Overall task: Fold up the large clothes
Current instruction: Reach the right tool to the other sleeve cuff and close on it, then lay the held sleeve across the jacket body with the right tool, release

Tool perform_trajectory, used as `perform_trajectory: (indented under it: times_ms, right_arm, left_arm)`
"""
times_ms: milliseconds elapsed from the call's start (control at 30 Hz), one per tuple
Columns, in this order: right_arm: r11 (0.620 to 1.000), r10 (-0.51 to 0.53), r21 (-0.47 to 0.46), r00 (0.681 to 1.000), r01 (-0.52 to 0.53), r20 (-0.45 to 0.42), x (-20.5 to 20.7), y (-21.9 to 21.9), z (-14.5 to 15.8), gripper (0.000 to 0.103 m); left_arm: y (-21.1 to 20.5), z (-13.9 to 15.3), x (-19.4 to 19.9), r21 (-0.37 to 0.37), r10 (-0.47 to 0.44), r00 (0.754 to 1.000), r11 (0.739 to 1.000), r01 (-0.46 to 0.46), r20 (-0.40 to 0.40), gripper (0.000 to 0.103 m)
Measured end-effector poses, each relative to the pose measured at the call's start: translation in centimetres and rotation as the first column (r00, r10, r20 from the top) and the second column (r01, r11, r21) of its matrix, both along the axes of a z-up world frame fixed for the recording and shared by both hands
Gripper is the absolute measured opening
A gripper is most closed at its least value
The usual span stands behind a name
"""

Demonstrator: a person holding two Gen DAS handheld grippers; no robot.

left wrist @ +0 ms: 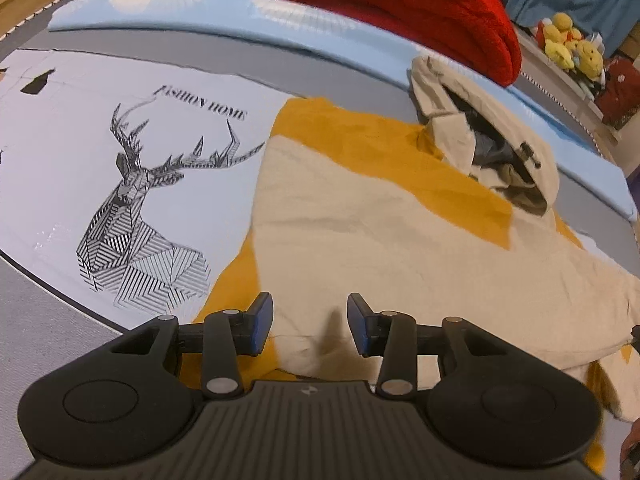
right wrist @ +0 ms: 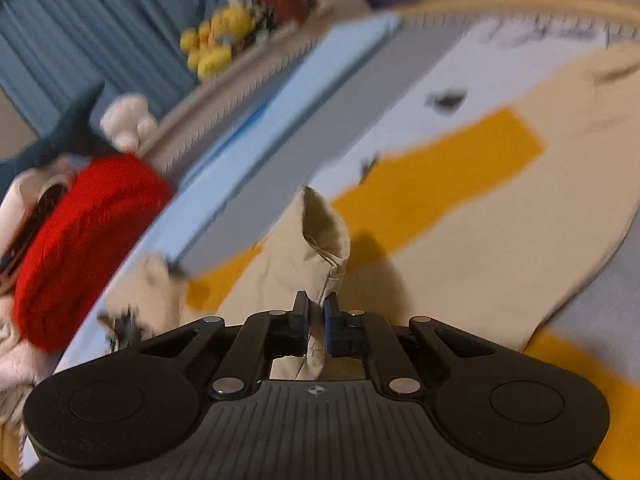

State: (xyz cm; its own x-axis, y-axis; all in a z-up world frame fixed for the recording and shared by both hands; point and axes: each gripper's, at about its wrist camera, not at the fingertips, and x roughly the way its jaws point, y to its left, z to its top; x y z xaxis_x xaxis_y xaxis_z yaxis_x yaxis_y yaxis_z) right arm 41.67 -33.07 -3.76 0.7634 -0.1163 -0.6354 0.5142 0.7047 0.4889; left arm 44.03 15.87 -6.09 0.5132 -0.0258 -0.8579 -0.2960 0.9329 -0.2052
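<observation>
A beige and mustard-yellow hooded jacket (left wrist: 392, 232) lies spread on the bed, its hood (left wrist: 496, 136) at the far right with a dark lining. My left gripper (left wrist: 310, 322) is open and empty just above the jacket's near beige edge. In the right wrist view my right gripper (right wrist: 316, 320) is shut on a raised fold of the beige jacket fabric (right wrist: 324, 236), lifted off the rest of the jacket (right wrist: 460, 220). That view is motion-blurred.
A white bed sheet with a deer print (left wrist: 136, 208) lies left of the jacket. A folded red blanket (left wrist: 420, 12) and a light blue pad (left wrist: 200, 12) lie behind it. Yellow plush toys (left wrist: 568, 44) sit on a shelf beyond the bed, before a blue curtain (right wrist: 80, 20).
</observation>
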Motion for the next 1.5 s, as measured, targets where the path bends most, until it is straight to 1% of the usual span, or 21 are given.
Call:
perform_trajectory:
  times_ms: [100,133,200,267,300,333,400,467,500,533,633,767,800,867,900,967,1033,1100,1200,1400,1500]
  right_arm:
    - [0.999,-0.052,-0.023,0.992,0.049,-0.114,0.2,-0.6,-1.0,0.025]
    - [0.996,-0.082,-0.04,0.987,0.077,-0.138,-0.3,-0.9,-1.3,0.028]
    - [0.991,-0.114,-0.085,0.985,0.103,-0.133,-0.4,-0.7,-0.9,0.028]
    - [0.994,-0.069,-0.092,0.994,0.061,-0.084,-0.1,-0.3,-0.4,0.028]
    - [0.997,-0.029,-0.074,0.998,0.024,-0.056,0.1,-0.2,-0.4,0.031]
    - [0.999,0.014,-0.039,0.999,-0.016,-0.046,0.5,-0.1,-0.8,0.039]
    - [0.991,0.109,0.091,0.992,-0.102,-0.07,0.7,-0.7,-2.3,0.046]
    - [0.973,0.161,0.186,0.978,-0.136,-0.129,1.7,-0.6,-4.3,0.046]
    - [0.972,0.17,0.191,0.969,-0.135,-0.179,1.8,-0.5,-5.3,0.046]
    - [0.975,0.18,0.171,0.959,-0.143,-0.22,1.6,-0.4,-5.9,0.045]
    - [0.975,0.212,0.121,0.947,-0.187,-0.243,1.5,0.4,-5.7,0.045]
    - [0.975,0.22,0.072,0.953,-0.209,-0.208,2.0,0.7,-4.1,0.046]
    - [0.973,0.229,0.067,0.954,-0.22,-0.194,2.0,0.6,-3.9,0.049]
    - [0.972,0.228,0.112,0.948,-0.208,-0.222,2.6,0.0,-4.6,0.052]
    - [0.973,0.217,0.139,0.939,-0.186,-0.267,2.4,-0.4,-5.3,0.052]
    - [0.981,0.171,0.14,0.935,-0.133,-0.31,2.2,-1.2,-5.4,0.051]
    - [0.986,0.155,0.108,0.945,-0.129,-0.289,1.9,-1.4,-4.2,0.052]
    - [0.986,0.165,0.053,0.959,-0.157,-0.229,1.6,-1.3,-2.0,0.052]
    - [0.979,0.184,-0.058,0.971,-0.195,-0.149,0.8,-1.3,1.2,0.052]
    - [0.924,0.226,-0.31,0.974,-0.225,-0.034,-1.7,-1.8,6.3,0.052]
    - [0.899,0.238,-0.379,0.971,-0.221,-0.002,-3.2,-2.8,8.1,0.052]
  left_arm:
    - [0.2,-1.3,0.1,-0.012,-0.002,0.999,1.0,0.002,-0.039,0.045]
    - [0.3,-1.7,0.1,-0.005,-0.005,0.999,1.0,0.005,-0.053,0.045]
    - [0.2,-2.4,0.2,0.042,-0.014,0.996,0.999,0.017,-0.091,0.045]
    - [0.3,-3.2,0.1,0.084,-0.004,0.991,0.996,0.015,-0.133,0.045]
    - [0.5,-3.4,0.0,0.086,0.006,0.989,0.996,0.007,-0.145,0.045]
    - [0.7,-3.5,-0.1,0.086,0.017,0.989,0.996,-0.004,-0.15,0.045]
    - [0.7,-2.8,-0.2,0.092,0.039,0.991,0.995,-0.027,-0.124,0.045]
    - [0.3,-1.7,-0.3,0.072,0.035,0.998,0.997,-0.03,-0.059,0.044]
    - [0.2,-1.5,-0.4,0.047,0.019,0.999,0.999,-0.017,-0.037,0.044]
    - [0.1,-1.8,-0.3,0.015,0.003,0.999,1.0,-0.003,-0.042,0.044]
    - [0.3,-3.8,-0.2,-0.011,0.006,0.99,1.0,-0.007,-0.138,0.042]
    - [-0.1,-2.0,-0.4,0.011,-0.017,0.997,1.0,0.018,-0.077,0.043]
    - [-0.1,-2.4,-0.4,0.012,-0.031,0.995,0.999,0.032,-0.094,0.043]
    - [0.2,-3.7,-0.4,-0.012,-0.017,0.987,1.0,0.016,-0.159,0.042]
    - [0.3,-3.7,-0.5,-0.029,-0.003,0.986,1.0,-0.002,-0.166,0.042]
    - [-0.3,-2.3,-0.5,-0.011,-0.001,0.991,1.0,-0.001,-0.132,0.043]
    - [-1.3,-0.1,-0.7,0.036,-0.041,0.997,0.998,0.044,-0.072,0.043]
    - [-2.5,1.7,-1.3,0.074,-0.086,0.996,0.993,0.087,-0.025,0.045]
    - [-4.3,3.5,-2.0,0.068,-0.153,0.988,0.986,0.151,0.023,0.046]
    - [-6.8,5.0,-4.1,0.134,-0.225,0.973,0.967,0.216,0.057,0.046]
    - [-7.5,5.5,-5.1,0.128,-0.25,0.965,0.963,0.239,0.077,0.046]
